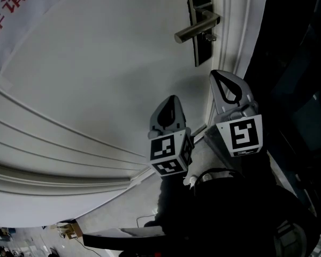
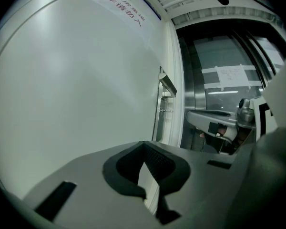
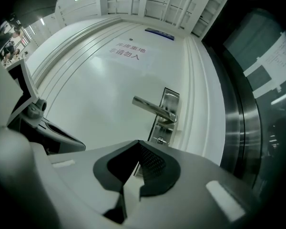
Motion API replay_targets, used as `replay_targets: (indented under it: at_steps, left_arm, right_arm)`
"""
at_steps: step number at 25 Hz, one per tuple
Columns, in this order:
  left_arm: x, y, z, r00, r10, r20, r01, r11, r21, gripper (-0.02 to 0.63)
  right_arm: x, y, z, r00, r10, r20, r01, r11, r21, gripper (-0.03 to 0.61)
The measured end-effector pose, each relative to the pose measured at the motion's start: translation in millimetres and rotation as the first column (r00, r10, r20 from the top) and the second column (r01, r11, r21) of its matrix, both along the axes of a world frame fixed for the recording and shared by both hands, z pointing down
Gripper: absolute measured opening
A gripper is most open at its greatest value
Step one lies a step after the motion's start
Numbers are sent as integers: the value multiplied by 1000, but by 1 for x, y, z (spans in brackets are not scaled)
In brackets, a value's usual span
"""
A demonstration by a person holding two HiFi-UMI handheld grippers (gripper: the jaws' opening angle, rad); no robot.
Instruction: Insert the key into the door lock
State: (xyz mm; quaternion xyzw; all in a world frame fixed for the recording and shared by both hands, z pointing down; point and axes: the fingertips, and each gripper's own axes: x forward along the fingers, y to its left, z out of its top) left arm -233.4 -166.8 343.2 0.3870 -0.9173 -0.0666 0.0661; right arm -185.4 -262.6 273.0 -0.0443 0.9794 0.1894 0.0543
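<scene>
Both claws are clenched and empty in front of the white panelled door [image 1: 96, 63], the left claw [image 1: 172, 98] low beside the right claw [image 1: 218, 74], which points up below the silver lever handle [image 1: 197, 28]; what looks like the small metal key [image 1: 209, 37] juts from the lock plate [image 1: 201, 50] under that handle

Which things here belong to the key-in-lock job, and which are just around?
Job: lock, handle, left gripper, right gripper; both shut, no key visible in either.
Just around: red-lettered sign, paper notices on the glass.
</scene>
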Motion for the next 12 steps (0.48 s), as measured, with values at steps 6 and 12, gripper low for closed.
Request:
replay_targets:
  at_steps: [6, 12]
  left_arm:
    - [0, -1, -1, 1000, 1, 3, -1, 1000, -3, 2]
    - [-3, 3, -2, 1000, -5, 3, 5, 1000, -3, 2]
  right_arm:
    - [-4, 4, 4, 999, -18, -34, 19, 1000, 14, 0]
    - [-8, 9, 5, 999, -25, -38, 26, 999, 22, 0]
